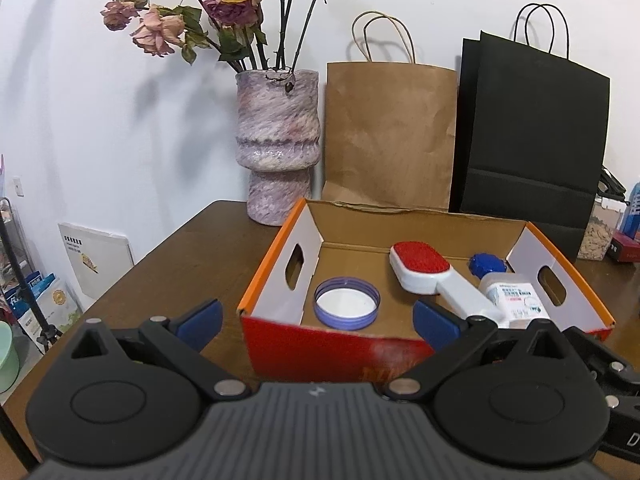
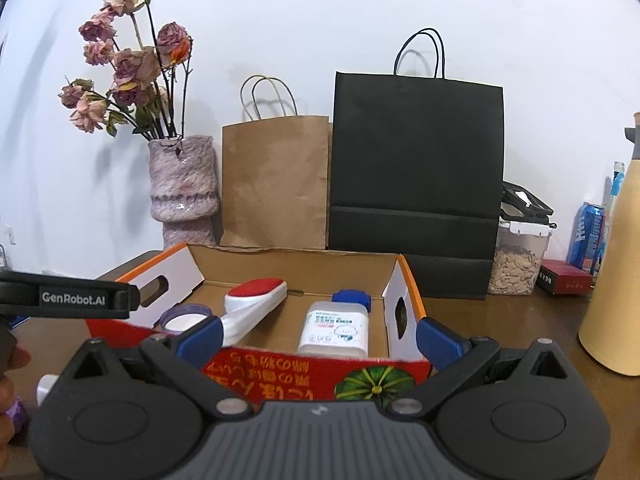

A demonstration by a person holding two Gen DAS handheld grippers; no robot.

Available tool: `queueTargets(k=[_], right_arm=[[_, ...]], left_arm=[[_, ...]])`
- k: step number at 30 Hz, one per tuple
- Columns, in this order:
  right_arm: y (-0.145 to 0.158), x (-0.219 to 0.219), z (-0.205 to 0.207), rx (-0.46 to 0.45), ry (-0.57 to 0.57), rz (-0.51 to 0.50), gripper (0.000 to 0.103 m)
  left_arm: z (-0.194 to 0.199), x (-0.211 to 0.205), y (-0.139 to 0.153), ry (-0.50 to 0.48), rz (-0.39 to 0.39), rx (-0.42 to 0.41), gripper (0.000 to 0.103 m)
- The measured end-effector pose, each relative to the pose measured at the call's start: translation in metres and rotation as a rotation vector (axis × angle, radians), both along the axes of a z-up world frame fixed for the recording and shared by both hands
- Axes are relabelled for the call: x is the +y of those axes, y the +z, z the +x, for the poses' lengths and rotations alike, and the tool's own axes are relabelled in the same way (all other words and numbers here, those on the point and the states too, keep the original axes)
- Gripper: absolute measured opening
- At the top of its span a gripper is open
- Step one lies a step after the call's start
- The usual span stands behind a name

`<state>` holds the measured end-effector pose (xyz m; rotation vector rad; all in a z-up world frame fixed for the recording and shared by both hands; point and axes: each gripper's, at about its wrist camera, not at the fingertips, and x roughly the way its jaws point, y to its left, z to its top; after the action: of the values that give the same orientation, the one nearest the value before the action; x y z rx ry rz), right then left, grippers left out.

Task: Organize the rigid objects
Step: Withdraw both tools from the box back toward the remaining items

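Both tools held low in front of a box (image 1: 360, 344) on the tabletop (image 1: 180, 256), both spread wide and pinching nothing. Left tool (image 1: 318, 320) aimed at the near wall from the 6 o'clock side; right tool (image 2: 318, 338) likewise, with the red printed wall between its blue pads.

Inside the box, four things:
- a lid (image 1: 347, 303), purple-rimmed, flat on the floor at the 9 o'clock end;
- a brush (image 1: 424, 272), red-faced, white-handled, near the middle;
- a bottle (image 2: 335, 330), white, on its side toward 3 o'clock;
- a blue cap (image 2: 352, 298) just behind the bottle, toward 12 o'clock.

Key relation, judged from both views: brush long axis running on a diagonal, head toward 11 o'clock, handle toward 5 o'clock in the left view and resting close to the near wall. Handle end just beside the bottle, contact impossible to confirm. Bottle long axis near 12-to-6 in the right view, dead ahead of the right tool, so nearer that hand; lid nearer the left.

Nothing loose visible on the tabletop close to the box, so sorting looks nearly done.

Behind the box: vase (image 1: 278, 148) of dried roses, brown bag (image 1: 390, 132), black bag (image 1: 532, 140).
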<state>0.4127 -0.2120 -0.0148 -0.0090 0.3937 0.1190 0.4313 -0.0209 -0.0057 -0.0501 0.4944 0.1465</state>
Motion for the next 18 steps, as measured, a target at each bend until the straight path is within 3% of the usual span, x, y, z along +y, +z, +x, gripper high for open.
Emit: queueTargets(k=[18], right_arm=[[0.001, 0.006, -0.061, 0.012, 0.019, -0.002, 0.103]], left_arm=[[-0.063, 0.008, -0.001, -0.013, -0.01, 0.009, 0.103]])
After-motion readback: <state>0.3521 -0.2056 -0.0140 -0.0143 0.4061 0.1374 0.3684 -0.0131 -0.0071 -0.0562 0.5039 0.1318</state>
